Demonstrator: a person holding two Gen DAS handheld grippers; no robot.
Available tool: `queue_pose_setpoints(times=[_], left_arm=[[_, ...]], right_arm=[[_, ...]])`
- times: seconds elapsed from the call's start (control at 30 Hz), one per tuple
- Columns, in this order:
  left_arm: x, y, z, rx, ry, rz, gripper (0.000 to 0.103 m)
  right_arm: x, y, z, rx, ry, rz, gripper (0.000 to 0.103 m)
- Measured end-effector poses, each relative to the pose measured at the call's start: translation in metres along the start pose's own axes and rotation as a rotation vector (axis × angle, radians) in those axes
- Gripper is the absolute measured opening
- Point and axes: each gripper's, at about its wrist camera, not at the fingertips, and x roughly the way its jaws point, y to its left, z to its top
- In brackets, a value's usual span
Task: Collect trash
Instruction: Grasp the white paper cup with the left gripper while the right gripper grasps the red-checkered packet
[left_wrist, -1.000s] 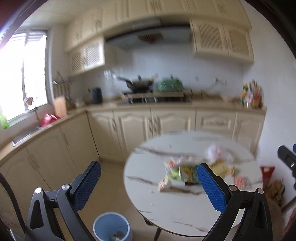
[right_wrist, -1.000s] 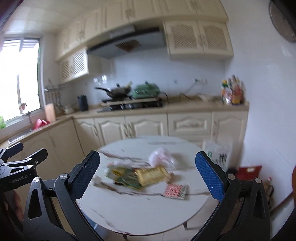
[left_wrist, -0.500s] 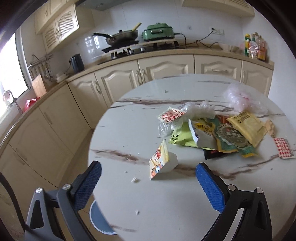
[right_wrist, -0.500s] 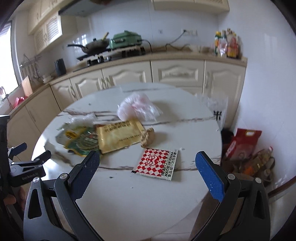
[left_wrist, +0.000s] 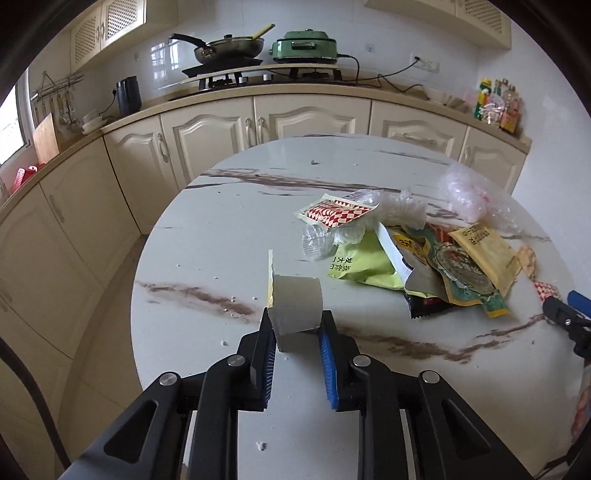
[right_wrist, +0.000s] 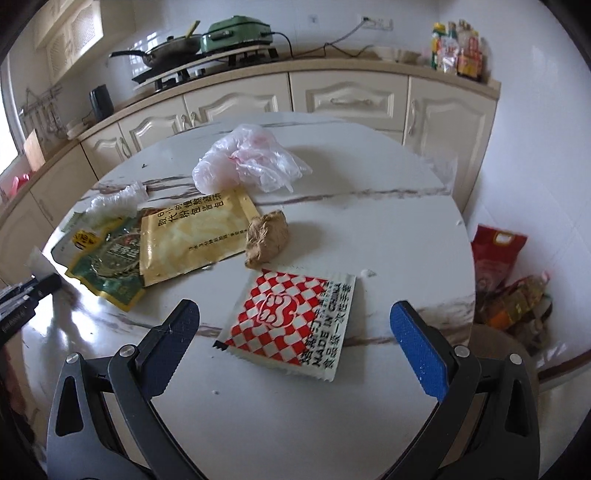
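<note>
- The round marble surface (left_wrist: 207, 236) carries your trash; take the heap of snack wrappers (left_wrist: 436, 266) as landmark.
- Your left gripper (left_wrist: 295, 328), nearer you than the heap, is closing; its fingers (left_wrist: 327, 339) already flank the small white carton (left_wrist: 295, 306). First pickup, I judge.
- Your right gripper (right_wrist: 291, 328) gapes wide and empty around the checked sachet (right_wrist: 291, 317), right of the heap.
- Next: firm grip, then lift.

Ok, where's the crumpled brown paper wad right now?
In the right wrist view the brown paper wad lies on the marble table, touching the yellow packet's right edge, just beyond the red-checkered sachet.
</note>
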Motion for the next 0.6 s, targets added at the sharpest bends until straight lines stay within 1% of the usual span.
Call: queue_pose_setpoints(times=[0.07, 0.13, 0.27, 0.3, 0.33, 0.4, 0.47, 0.5, 0.57, 0.6], left_arm=[[-0.002, 0.000, 0.000, -0.006, 0.001, -0.021, 0.018], [-0.005, -0.002, -0.001, -0.004, 0.002, -0.042, 0.018], [-0.011, -0.008, -0.001, -0.016, -0.005, -0.069, 0.018], [-0.014, -0.008, -0.001, -0.019, -0.006, -0.084, 0.018], [-0.016, -0.011, -0.001, -0.023, -0.008, -0.087, 0.018], [-0.022, -0.015, -0.001, -0.016, -0.013, -0.090, 0.018], [-0.028, -0.021, -0.002, -0.012, -0.017, -0.096, 0.018], [-0.031, -0.023, -0.002, -0.009, -0.019, -0.101, 0.018], [-0.038, -0.028, -0.004, -0.004, -0.025, -0.106, 0.018], [-0.042, -0.029, -0.005, -0.002, -0.027, -0.112, 0.018]], right_arm=[[0.001, 0.001, 0.000, -0.021, 0.001, -0.012, 0.101], [0.004, 0.004, -0.003, -0.069, 0.003, -0.067, 0.097], [0.004, 0.003, -0.004, -0.081, -0.010, -0.048, 0.094], [0.004, 0.002, -0.005, -0.089, -0.018, -0.044, 0.087], [0.002, 0.001, -0.005, -0.091, -0.023, -0.043, 0.075], [-0.002, -0.002, -0.004, -0.088, -0.032, -0.036, 0.060], [-0.002, -0.003, -0.004, -0.098, -0.031, -0.030, 0.059], [-0.002, -0.002, -0.005, -0.101, -0.033, -0.027, 0.055], [-0.004, -0.002, -0.005, -0.110, -0.037, -0.018, 0.041], [-0.005, -0.002, -0.006, -0.110, -0.044, -0.013, 0.038]])
